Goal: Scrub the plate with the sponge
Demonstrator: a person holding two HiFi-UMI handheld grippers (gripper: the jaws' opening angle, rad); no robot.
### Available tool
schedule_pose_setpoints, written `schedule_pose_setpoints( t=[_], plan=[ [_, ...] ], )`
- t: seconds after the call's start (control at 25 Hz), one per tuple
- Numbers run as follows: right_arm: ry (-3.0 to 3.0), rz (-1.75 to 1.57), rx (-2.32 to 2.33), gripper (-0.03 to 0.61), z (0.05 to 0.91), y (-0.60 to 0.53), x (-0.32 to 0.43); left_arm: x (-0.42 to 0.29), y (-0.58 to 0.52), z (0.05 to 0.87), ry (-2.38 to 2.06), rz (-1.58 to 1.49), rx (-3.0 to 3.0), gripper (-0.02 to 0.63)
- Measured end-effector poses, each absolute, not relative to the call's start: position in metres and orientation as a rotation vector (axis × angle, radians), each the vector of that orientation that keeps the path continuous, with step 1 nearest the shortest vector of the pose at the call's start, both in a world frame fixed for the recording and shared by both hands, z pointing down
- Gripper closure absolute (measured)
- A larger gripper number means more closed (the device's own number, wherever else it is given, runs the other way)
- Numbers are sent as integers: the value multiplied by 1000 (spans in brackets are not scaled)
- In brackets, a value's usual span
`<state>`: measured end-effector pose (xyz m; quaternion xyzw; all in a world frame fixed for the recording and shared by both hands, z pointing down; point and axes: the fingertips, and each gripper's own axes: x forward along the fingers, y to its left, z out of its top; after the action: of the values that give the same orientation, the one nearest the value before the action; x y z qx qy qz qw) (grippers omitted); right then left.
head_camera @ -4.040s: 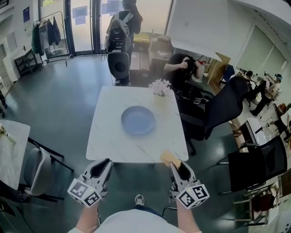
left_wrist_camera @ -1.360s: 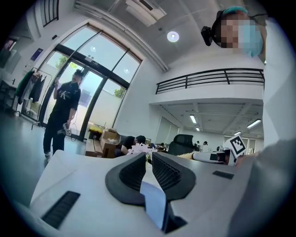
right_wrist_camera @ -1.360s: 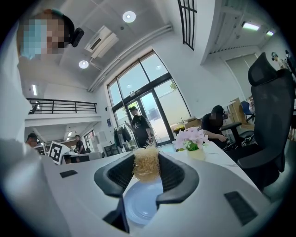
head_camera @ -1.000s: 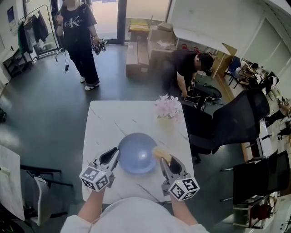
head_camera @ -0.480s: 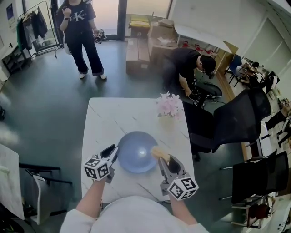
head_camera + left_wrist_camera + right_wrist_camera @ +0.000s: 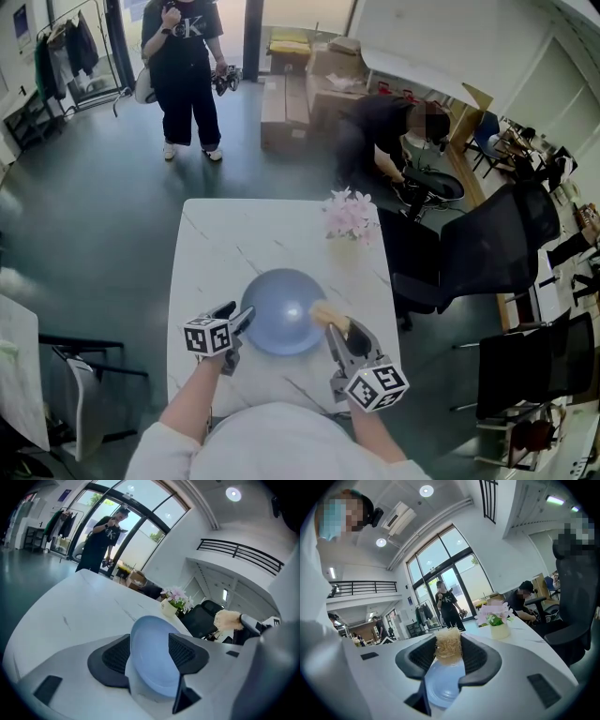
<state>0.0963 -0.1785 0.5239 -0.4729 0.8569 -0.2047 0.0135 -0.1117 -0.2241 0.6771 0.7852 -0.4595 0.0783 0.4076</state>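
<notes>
Plate (image 6: 281, 323), blue, sat on the white marbled desk (image 6: 234, 244). Left gripper (image 6: 242, 319) was at the plate's left rim. Its fingers (image 6: 115, 656) had just been opening and stood wide apart, with the rim of the plate between them and neither pad pressing on it. Right gripper (image 6: 337, 334) was at the plate's right rim, its fingers (image 6: 476, 656) closed on the sponge (image 6: 323, 312), a pale yellow fibrous block that stuck out past the fingertips. The sponge hung over the right edge of the plate; contact with the plate surface could not be confirmed. A small pot of pink flowers (image 6: 347, 220) stood beyond the plate, toward its far right. A person in dark clothes (image 6: 187, 66) stood on the floor well beyond the plate.
</notes>
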Motion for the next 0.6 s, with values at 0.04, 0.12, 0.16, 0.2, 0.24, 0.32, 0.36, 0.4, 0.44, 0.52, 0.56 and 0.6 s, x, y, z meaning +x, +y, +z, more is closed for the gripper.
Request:
schedule_pose_setpoints(
  t=[0.04,0.12,0.16,0.2,0.24,0.32,0.36,0.4,0.44,0.52,0.56,0.6],
  plan=[
    [2669,-639,-1473,419,525,-178,97,-111,-224,682,-1152,206,1965,364],
    [2673,-643,-1477,419,525,-177,96,-112,-223,692,-1149,237,1933,364],
    [2676,-644,-1479,419,525,-177,96,-113,-223,698,-1149,255,1917,363],
    [2677,-645,-1479,419,526,-177,96,-113,-223,702,-1143,269,1901,362],
    [2676,-645,-1476,419,527,-177,97,-112,-223,706,-1132,280,1888,362],
    [2672,-646,-1474,419,528,-177,98,-108,-222,712,-1107,304,1870,362],
    [2672,-649,-1476,419,528,-177,98,-107,-221,715,-1100,315,1863,362],
    [2674,-651,-1478,419,528,-177,98,-106,-221,717,-1098,323,1854,362],
    [2677,-652,-1479,419,528,-177,98,-106,-222,719,-1098,324,1843,362],
    [2682,-654,-1474,419,528,-177,96,-107,-225,723,-1097,318,1819,362],
    [2683,-655,-1471,419,528,-177,95,-107,-226,725,-1096,319,1810,362],
    [2685,-657,-1472,419,528,-177,95,-107,-227,727,-1093,324,1804,362]
  ],
)
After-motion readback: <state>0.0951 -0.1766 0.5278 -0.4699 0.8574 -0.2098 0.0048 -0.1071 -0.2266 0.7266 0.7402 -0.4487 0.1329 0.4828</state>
